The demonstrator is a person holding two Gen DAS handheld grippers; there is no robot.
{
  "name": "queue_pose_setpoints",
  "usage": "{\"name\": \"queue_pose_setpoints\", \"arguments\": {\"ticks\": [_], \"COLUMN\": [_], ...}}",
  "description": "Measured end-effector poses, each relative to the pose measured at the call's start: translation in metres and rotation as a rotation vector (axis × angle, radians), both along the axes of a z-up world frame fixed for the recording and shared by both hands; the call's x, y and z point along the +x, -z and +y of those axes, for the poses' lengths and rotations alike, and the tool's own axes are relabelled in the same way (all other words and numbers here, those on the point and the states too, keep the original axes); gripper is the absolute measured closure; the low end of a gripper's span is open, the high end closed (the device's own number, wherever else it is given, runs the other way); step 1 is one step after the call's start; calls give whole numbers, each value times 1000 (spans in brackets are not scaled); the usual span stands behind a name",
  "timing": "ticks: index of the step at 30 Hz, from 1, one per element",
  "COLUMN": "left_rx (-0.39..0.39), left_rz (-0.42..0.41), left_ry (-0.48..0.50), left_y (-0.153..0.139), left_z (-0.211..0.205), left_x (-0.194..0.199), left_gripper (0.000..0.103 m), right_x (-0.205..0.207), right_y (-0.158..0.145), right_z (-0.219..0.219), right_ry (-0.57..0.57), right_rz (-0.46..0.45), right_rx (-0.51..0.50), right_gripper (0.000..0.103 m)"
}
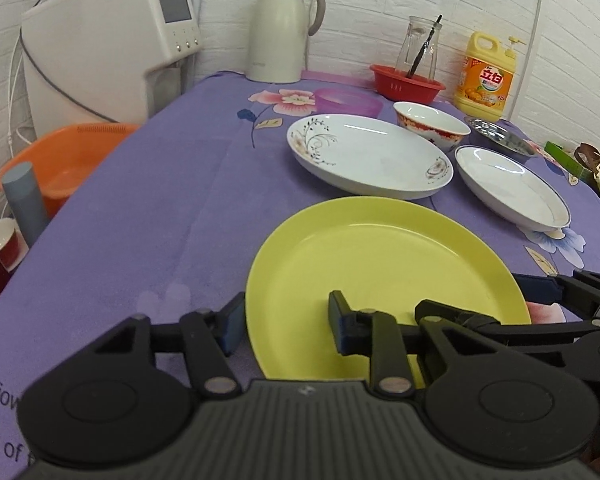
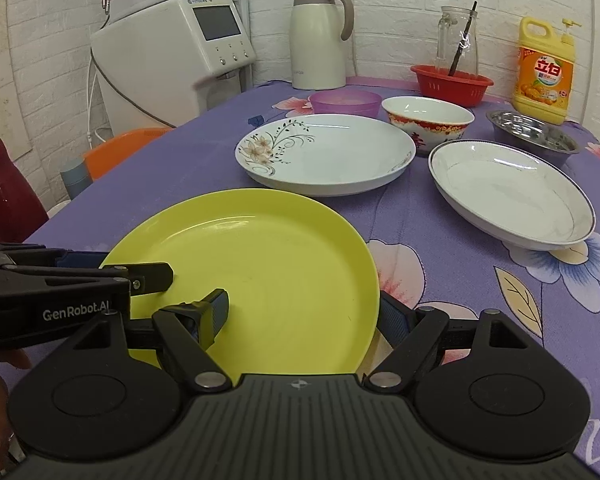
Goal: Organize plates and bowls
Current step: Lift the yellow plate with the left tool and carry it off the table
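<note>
**A:** Yellow plate (image 1: 384, 276) sits closest, flat on the counter (image 1: 148, 216). Tool status?

**B:** Left tool (image 1: 286, 328) straddles the plate's left rim, gap wide, one finger outside the rim, one over the plate. Right tool (image 2: 306, 314) likewise on the plate's right rim, wide apart. Neither one clamps it.

**A:** Other dishes?

**B:** Floral plate (image 2: 326, 154) just behind the yellow plate. Blue-rimmed plate (image 2: 512, 192) behind-right of it. Red-patterned bowl (image 2: 428, 120) and steel bowl (image 2: 534, 132) farther back.
</note>
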State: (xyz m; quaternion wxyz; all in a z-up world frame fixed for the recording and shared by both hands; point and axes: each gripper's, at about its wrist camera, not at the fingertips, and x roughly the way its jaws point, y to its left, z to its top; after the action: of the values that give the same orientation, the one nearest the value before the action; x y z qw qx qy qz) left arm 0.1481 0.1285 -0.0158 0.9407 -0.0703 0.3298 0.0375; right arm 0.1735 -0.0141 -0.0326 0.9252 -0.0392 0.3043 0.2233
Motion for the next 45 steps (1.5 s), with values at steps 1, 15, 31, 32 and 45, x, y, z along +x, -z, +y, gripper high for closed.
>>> {"name": "queue_pose_setpoints", "arguments": {"ticks": [1, 15, 31, 32, 45], "left_rx": [1, -105, -66, -69, -70], "left_rz": [-1, -122, -108, -110, -122], "left_ry": [6, 13, 3, 2, 6], "left_y": [2, -20, -36, -38, -46], "left_z": [-1, 19, 6, 5, -14], "left_x": [1, 9, 30, 31, 31], "left_gripper": [77, 31, 30, 30, 30], "right_x": [1, -11, -31, -33, -40], "right_y": [2, -19, -24, -25, -24], "right_z": [-1, -48, -83, -86, -101], "right_ry": [6, 112, 193, 205, 223], "right_rz": [6, -49, -54, -57, -56], "right_rx": [1, 117, 187, 187, 201], "right_gripper": [0, 0, 0, 0, 0]}}
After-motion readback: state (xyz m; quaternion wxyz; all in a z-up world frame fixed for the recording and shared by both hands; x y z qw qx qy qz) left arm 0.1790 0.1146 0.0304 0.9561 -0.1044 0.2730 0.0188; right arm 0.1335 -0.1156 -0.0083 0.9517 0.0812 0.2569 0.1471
